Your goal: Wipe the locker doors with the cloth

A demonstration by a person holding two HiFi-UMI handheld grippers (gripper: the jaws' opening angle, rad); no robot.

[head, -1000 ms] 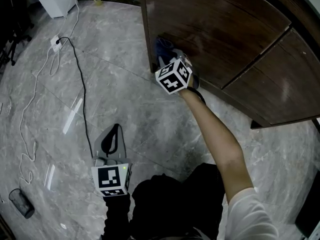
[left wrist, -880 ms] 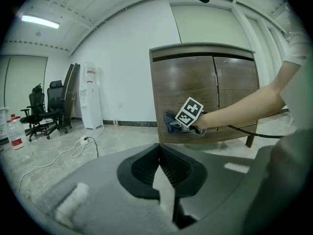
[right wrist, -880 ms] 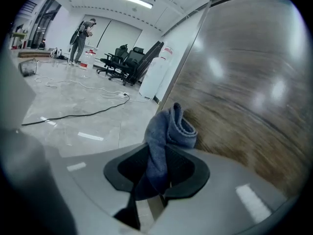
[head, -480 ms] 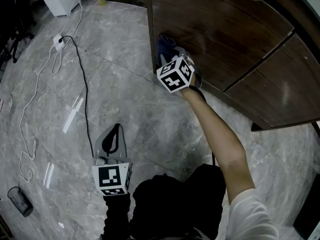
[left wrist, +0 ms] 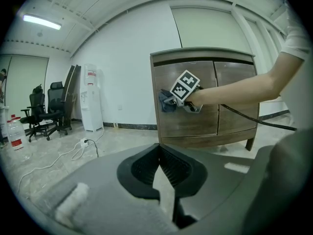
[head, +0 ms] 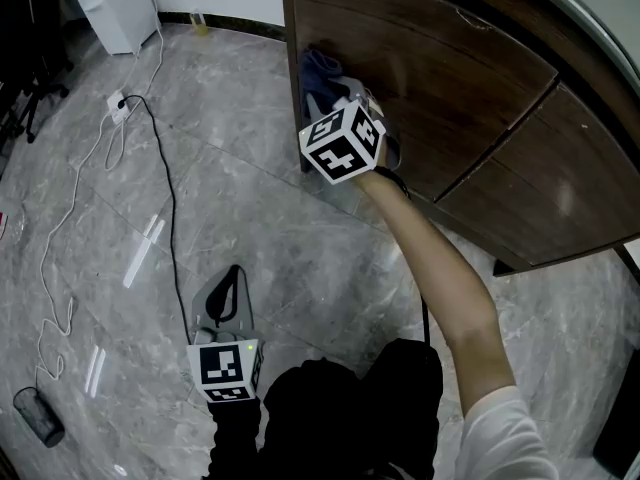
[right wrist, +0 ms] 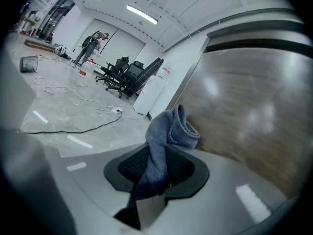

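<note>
Head view showed the right gripper clamped on a bunched blue cloth, held at the left edge of a dark wooden locker door. Low over the grey floor, the left gripper hung empty, jaws together.

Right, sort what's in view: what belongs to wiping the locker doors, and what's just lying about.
Job in hand:
blue cloth, clamped in the right gripper
wooden locker door

Lying about:
power strip
black cable
water dispenser
office chairs
left gripper, shut, empty
</note>
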